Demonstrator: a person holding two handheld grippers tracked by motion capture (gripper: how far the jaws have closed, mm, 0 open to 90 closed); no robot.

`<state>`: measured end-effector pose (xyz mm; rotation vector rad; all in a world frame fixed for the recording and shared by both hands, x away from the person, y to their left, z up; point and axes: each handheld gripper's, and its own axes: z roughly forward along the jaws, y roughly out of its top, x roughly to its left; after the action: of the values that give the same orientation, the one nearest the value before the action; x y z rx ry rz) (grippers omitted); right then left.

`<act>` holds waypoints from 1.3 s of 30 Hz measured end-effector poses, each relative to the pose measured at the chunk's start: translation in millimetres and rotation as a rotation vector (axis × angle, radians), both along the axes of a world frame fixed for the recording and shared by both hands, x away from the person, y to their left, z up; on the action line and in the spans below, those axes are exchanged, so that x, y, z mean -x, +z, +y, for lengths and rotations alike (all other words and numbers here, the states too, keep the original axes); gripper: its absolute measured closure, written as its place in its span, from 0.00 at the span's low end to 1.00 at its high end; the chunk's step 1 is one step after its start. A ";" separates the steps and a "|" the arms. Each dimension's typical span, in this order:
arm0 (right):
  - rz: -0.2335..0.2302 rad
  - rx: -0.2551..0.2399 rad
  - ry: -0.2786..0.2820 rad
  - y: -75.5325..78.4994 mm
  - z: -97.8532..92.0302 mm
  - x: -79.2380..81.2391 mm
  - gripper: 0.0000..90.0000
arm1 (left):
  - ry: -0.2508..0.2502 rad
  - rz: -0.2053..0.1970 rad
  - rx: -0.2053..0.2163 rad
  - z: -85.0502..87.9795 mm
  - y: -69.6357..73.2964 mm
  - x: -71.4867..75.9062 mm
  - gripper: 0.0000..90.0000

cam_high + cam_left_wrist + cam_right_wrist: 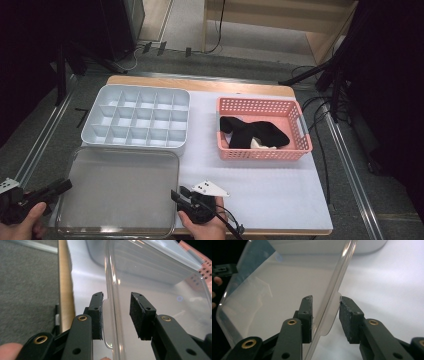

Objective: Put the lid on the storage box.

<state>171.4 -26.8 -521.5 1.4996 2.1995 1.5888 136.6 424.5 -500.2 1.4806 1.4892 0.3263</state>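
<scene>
A clear plastic lid (120,190) lies flat at the front left of the white table. My left gripper (62,186) is at its left edge. In the left gripper view the lid (160,290) has its rim and small tab between the jaws of my left gripper (116,300), with a gap to the right pad (137,315). My right gripper (179,194) is at the lid's right edge. In the right gripper view the lid (282,290) has its rim and tab between the jaws of that gripper (326,302), and neither pad presses on them. Both grippers are open.
A white organizer tray (95,131) with several compartments stands just behind the lid. At the right a pink basket (260,105) holds black cloth (252,132) and a white piece (260,144). The table's wooden left edge (65,290) runs close beside my left gripper.
</scene>
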 end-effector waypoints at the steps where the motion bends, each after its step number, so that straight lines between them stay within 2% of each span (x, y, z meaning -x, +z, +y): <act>1: 0.009 -0.001 0.002 -1.1 0.1 -0.2 0.71 | 0.003 0.002 0.004 0.2 -2.3 0.2 0.72; 5: 0.030 0.004 0.003 -3.1 1.9 -3.1 0.70 | 0.001 0.008 -0.003 0.5 -5.7 -1.2 0.71; 8: 0.066 -0.005 0.005 -6.7 2.5 -7.2 0.68 | -0.001 0.032 -0.029 -0.8 -8.2 -4.7 0.70; 10: 0.074 -0.001 0.009 -7.7 2.8 -9.3 0.68 | 0.015 0.044 -0.019 -1.7 -10.2 -6.5 0.69; 14: 0.052 0.028 0.009 -6.5 5.3 -10.3 0.66 | 0.017 0.047 -0.047 -3.8 -7.3 -7.3 0.69; 17: 0.039 0.043 0.011 -6.2 6.2 -10.4 0.66 | 0.060 0.029 -0.088 -6.0 -3.8 -6.7 0.69; 21: -0.008 0.075 -0.023 -5.5 4.5 -9.3 0.66 | 0.090 0.000 -0.095 -7.1 4.3 -5.0 0.64; 22: -0.010 0.064 -0.024 -5.2 3.5 -9.6 0.65 | 0.094 -0.008 -0.091 -8.3 7.0 -4.5 0.63; 28: -0.060 0.077 -0.036 -0.4 -5.4 -11.8 0.64 | 0.051 -0.050 -0.095 -24.8 16.5 -6.0 0.62; 35: -0.093 0.074 -0.060 2.6 -21.7 -15.3 0.62 | -0.002 -0.062 -0.071 -47.4 18.3 -15.7 0.61; 39: -0.103 0.081 -0.086 3.8 -34.4 -17.7 0.62 | -0.037 -0.071 -0.080 -63.3 20.1 -21.5 0.60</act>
<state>189.1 -61.1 -517.7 1.4356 2.0883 1.4966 158.1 361.1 -480.2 1.5416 1.4053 0.4161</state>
